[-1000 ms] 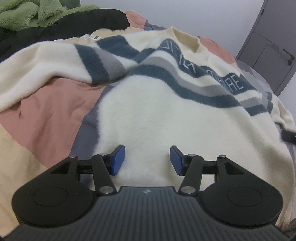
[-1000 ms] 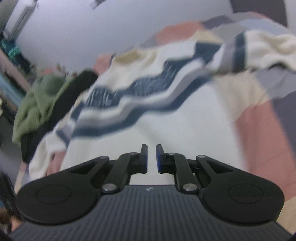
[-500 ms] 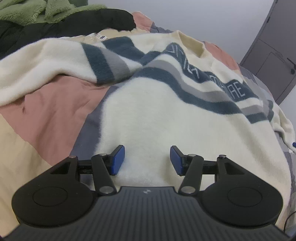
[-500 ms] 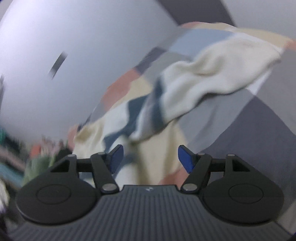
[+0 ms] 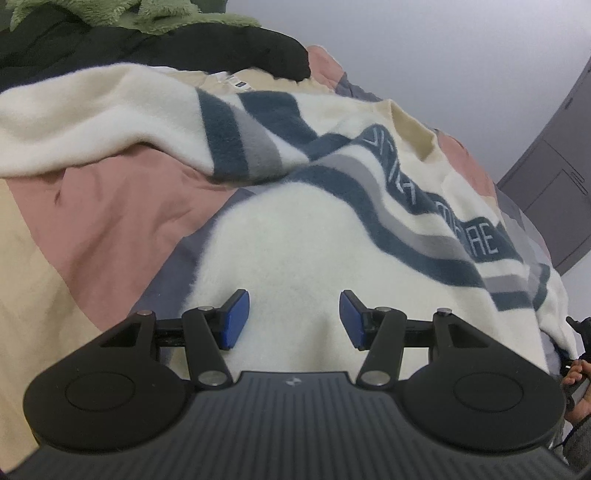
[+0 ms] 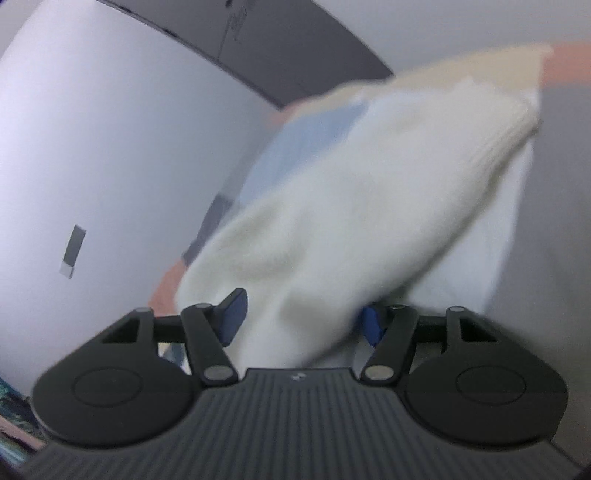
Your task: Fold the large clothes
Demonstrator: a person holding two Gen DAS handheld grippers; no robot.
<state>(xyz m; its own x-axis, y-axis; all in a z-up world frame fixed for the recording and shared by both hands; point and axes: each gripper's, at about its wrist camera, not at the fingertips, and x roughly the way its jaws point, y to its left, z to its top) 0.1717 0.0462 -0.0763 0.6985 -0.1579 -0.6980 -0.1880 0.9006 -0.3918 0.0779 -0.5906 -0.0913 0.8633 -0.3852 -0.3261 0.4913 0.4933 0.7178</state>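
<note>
A large cream fleece sweater (image 5: 295,236) with dark blue and grey stripes lies spread on a patchwork bed cover (image 5: 96,221). My left gripper (image 5: 291,319) is open, its blue pads low over the sweater's plain cream body. One sleeve (image 5: 92,125) runs off to the left. In the blurred right wrist view, my right gripper (image 6: 301,319) is open with the other cream sleeve (image 6: 369,206) lying between its wide-apart pads; the right pad is partly hidden by the cloth.
Green and black clothes (image 5: 129,33) are piled at the far left of the bed. A grey door (image 5: 554,184) stands at the right. A hand (image 5: 576,384) shows at the right edge. A white wall (image 6: 110,147) fills the left of the right wrist view.
My right gripper has gone from shut to open and swung from the sweater's body to the sleeve, which now sits between its pads. My left gripper has dropped closer to the sweater, staying open.
</note>
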